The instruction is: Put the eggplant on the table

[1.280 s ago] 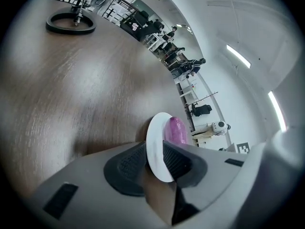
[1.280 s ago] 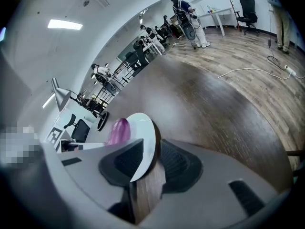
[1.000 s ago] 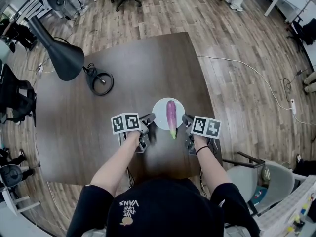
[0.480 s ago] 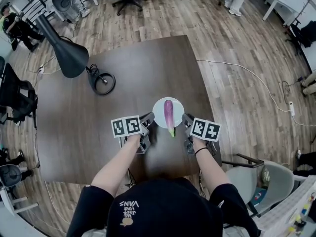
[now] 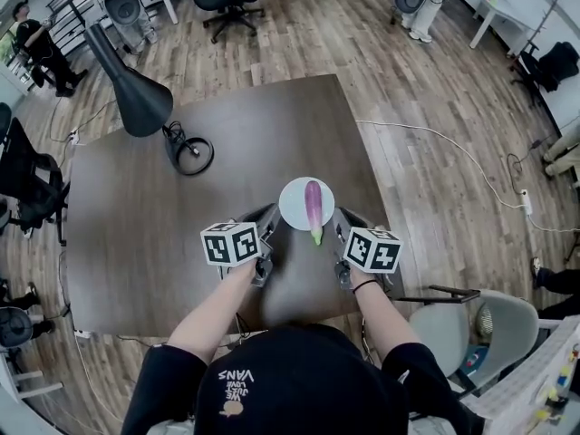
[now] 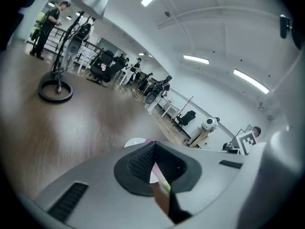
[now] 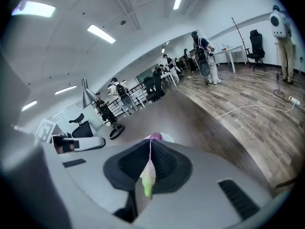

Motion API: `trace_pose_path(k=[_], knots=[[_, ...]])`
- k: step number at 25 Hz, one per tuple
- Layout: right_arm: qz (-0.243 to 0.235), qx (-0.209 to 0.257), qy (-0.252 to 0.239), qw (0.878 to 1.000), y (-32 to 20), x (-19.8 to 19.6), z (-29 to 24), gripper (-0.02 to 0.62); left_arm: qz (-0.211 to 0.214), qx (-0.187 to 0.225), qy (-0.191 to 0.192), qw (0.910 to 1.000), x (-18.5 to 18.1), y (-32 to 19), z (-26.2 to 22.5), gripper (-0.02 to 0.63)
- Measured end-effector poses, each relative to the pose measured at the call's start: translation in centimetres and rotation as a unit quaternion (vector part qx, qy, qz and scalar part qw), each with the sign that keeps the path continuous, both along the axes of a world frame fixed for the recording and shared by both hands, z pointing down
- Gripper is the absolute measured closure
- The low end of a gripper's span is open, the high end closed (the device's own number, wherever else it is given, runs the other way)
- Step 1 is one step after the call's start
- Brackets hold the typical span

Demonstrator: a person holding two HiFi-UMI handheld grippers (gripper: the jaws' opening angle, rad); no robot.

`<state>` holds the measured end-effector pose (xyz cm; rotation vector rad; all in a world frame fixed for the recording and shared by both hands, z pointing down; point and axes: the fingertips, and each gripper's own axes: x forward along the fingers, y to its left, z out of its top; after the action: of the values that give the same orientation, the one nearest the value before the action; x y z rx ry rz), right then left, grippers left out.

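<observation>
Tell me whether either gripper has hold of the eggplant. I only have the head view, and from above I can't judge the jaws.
Observer: No. In the left gripper view, the left gripper has just been closing its jaws, and they now meet with nothing between them.
Operator: And the right one?
Observer: The right gripper view shows the right gripper shut and empty too. The eggplant shows through the slit beyond the jaws, green stem end nearest, and is not clamped.
</observation>
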<state>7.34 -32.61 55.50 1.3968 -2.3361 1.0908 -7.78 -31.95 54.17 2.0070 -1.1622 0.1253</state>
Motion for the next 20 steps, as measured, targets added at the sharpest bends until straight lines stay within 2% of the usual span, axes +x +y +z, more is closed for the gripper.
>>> trace_pose_path(k=[3, 5, 9, 12, 20], knots=[[-0.001, 0.035, 0.012, 0.999, 1.6, -0.5, -1.8, 0.574, 0.002, 0.048, -0.031, 0.9984, -0.5, 1.5, -1.9, 0.595], [-0.001, 0.051, 0.016, 0.999, 2.8, -0.9, -2.7, 0.575, -0.004, 0.066, -0.038, 0.9971, -0.8, 2.6, -2.7, 0.595], [0.001, 0.084, 0.019, 0.996, 5.4, -1.5, -4.8, 0.575, -0.010, 0.086, -0.033, 0.9957, -1.5, 5.3, -4.2, 0.595], [0.010, 0.109, 0.019, 0.994, 7.2, -1.8, -6.4, 0.575, -0.001, 0.106, -0.043, 0.9935, -2.0, 7.2, -5.1, 0.595], [0.028, 0.148, 0.064, 0.987, 12.6, -2.7, -8.5, 0.575, 0.033, 0.146, -0.067, 0.9865, -2.7, 12.2, -6.7, 0.595]])
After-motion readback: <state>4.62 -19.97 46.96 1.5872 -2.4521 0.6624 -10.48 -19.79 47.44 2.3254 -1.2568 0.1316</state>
